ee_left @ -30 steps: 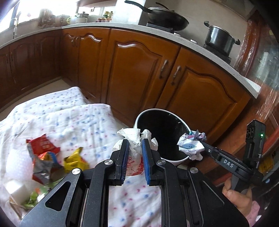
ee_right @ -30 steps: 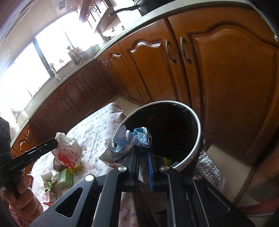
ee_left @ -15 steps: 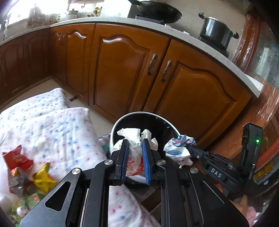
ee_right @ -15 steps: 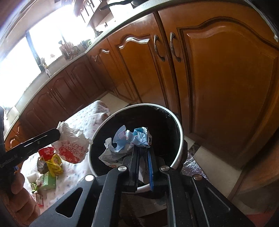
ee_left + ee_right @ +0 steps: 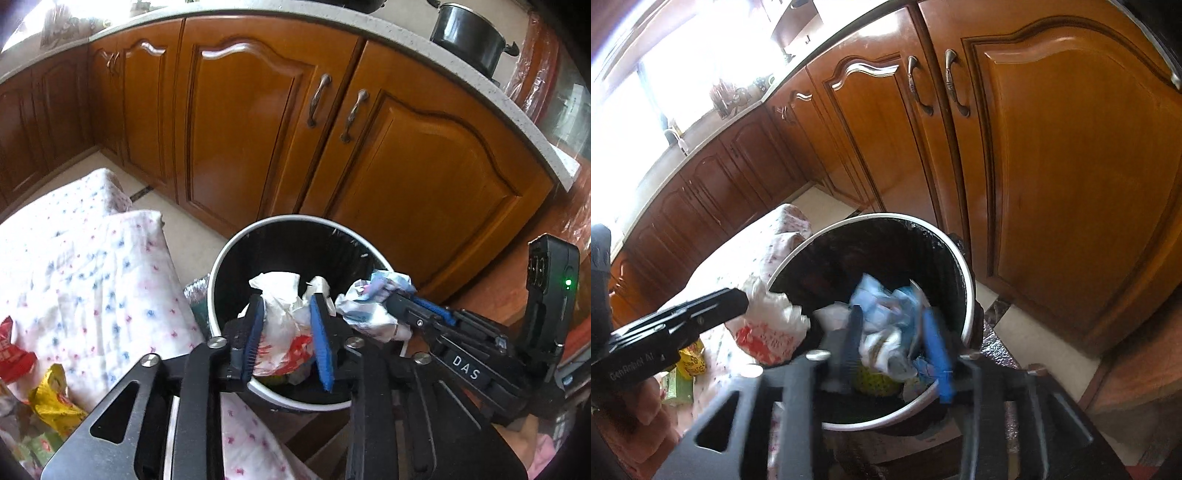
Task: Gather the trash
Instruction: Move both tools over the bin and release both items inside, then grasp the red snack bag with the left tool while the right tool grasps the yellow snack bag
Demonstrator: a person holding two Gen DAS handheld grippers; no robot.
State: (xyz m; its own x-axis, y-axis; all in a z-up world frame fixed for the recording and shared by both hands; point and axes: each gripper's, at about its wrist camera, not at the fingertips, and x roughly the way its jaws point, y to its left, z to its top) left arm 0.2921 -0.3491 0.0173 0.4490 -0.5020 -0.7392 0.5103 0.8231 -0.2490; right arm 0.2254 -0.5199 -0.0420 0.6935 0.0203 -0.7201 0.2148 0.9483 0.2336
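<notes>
The left gripper (image 5: 286, 334) is seen over the black-lined trash bin (image 5: 218, 273), its jaws opening around a white plastic bag (image 5: 280, 325) with red print, illegible; the right gripper (image 5: 895, 341), marked "DAS", is likewise opening, blurred, around crumpled blue-white paper (image 5: 886, 306) above the bin; "GenRobot AI" is read on the left gripper; wooden cabinets (image 5: 240, 122) stand beyond.
</notes>
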